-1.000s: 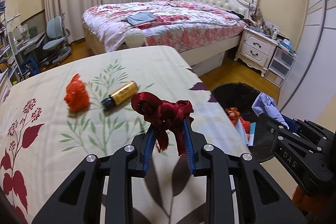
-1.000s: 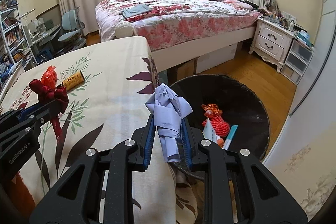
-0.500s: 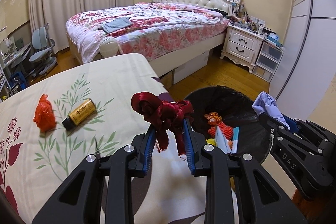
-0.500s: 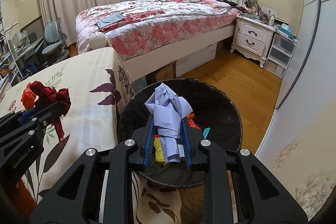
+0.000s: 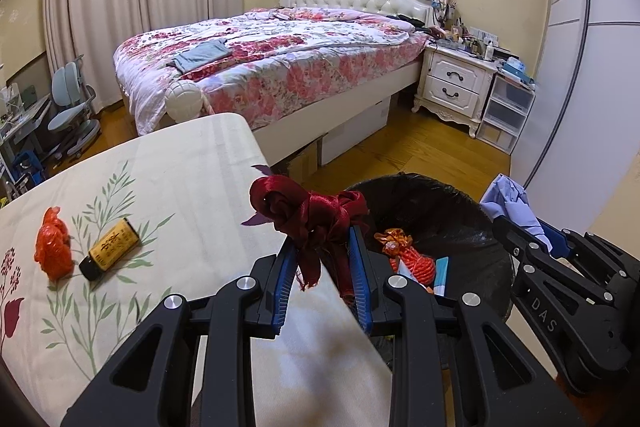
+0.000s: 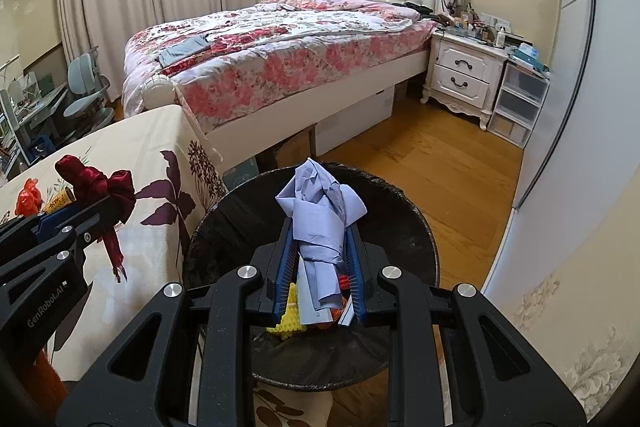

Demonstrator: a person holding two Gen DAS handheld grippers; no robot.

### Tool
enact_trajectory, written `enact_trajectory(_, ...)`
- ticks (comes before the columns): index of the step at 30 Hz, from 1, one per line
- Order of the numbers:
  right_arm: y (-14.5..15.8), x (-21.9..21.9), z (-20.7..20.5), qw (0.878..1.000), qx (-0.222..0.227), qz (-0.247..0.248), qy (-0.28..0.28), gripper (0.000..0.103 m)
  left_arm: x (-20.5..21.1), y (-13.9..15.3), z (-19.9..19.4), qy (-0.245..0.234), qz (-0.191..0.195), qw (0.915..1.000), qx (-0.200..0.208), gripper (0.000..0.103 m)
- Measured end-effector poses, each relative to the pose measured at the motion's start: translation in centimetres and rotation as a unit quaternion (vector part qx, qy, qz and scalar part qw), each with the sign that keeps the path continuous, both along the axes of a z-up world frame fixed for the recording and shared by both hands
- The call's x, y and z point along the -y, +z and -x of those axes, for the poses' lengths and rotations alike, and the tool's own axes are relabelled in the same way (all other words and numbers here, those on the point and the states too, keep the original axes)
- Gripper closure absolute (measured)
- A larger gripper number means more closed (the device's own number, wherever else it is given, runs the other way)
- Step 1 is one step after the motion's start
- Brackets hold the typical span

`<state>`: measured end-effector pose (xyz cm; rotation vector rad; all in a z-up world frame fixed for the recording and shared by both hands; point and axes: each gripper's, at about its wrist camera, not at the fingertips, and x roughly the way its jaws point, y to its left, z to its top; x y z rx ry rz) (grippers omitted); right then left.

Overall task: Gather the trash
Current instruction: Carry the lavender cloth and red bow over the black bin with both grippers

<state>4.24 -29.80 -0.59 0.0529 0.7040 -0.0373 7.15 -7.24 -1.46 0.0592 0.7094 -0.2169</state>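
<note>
The right gripper (image 6: 320, 267) clamped a crumpled pale-blue paper wad (image 6: 320, 211) between its blue pads, held directly above the black-lined trash bin (image 6: 404, 223), where orange, yellow and white scraps already lay. Beside it, the left gripper (image 5: 322, 267) pinched a dark red satin ribbon bow (image 5: 308, 211) at the table's edge, next to the bin's rim (image 5: 452, 191). Farther back on the floral tablecloth (image 5: 180, 167), a crumpled orange wrapper (image 5: 52, 247) and a small yellow-labelled bottle (image 5: 110, 249) lay side by side, touching or nearly so. Beyond stood a bed (image 5: 280, 67) with a floral quilt, and a white nightstand (image 5: 456, 87).
</note>
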Motion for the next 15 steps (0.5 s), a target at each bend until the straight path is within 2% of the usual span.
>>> enact_trajectory(15,-2.1,2.2,-2.0,0.999,-0.02,-0.012,-0.025,0.079,3.2,-1.2,-2.7,-0.015,-0.024,0.9996,-0.004,0.074)
